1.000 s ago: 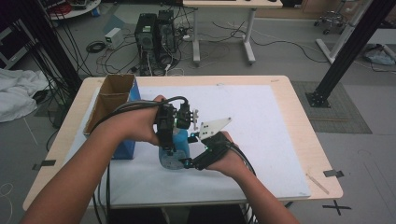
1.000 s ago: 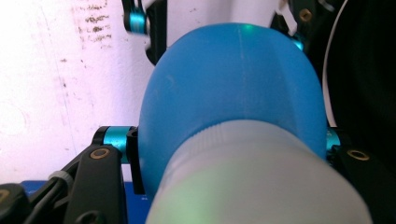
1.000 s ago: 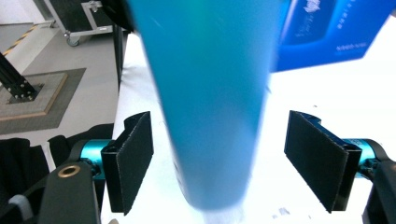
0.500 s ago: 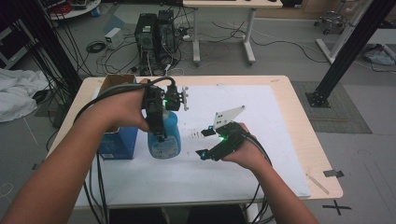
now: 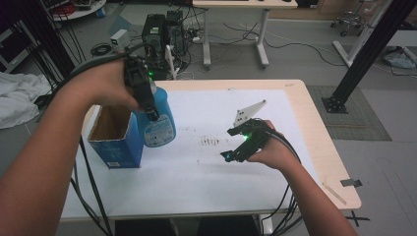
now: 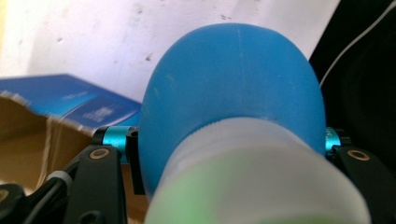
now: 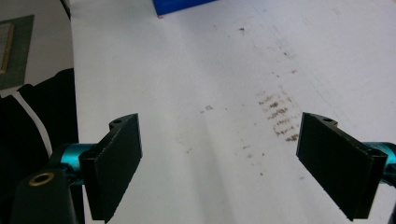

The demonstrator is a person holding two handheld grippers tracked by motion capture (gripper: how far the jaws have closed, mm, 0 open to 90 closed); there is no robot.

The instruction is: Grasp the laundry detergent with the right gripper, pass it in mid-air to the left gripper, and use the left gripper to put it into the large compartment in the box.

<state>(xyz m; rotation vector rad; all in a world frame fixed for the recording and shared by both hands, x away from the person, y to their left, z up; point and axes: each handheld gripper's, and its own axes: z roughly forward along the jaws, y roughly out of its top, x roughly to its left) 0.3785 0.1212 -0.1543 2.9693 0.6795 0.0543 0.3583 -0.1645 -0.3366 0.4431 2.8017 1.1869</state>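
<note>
A blue bottle [image 5: 158, 123] with a pale cap hangs above the table's left part, close beside the blue box [image 5: 115, 140]. My left gripper [image 5: 142, 91] is shut on it near the top. In the left gripper view the bottle's round blue body [image 6: 233, 93] bulges between both jaws. My right gripper [image 5: 236, 145] hovers over the white sheet [image 5: 211, 177] at mid-table, well right of the bottle. Its jaws have just been opening and stand wide, with nothing between the pads [image 7: 116, 163] except bare sheet.
The open-topped box [image 6: 60, 100] has a brown inside and stands at the table's left edge. Dark smudges [image 5: 210, 141] mark the sheet between the hands. A strip of tape [image 5: 351, 182] lies at the right front corner. Cables trail from both grippers.
The left gripper has lifted the bottle up and to the left, toward the box. The right gripper has drawn away to the right and its jaws have spread wider.
</note>
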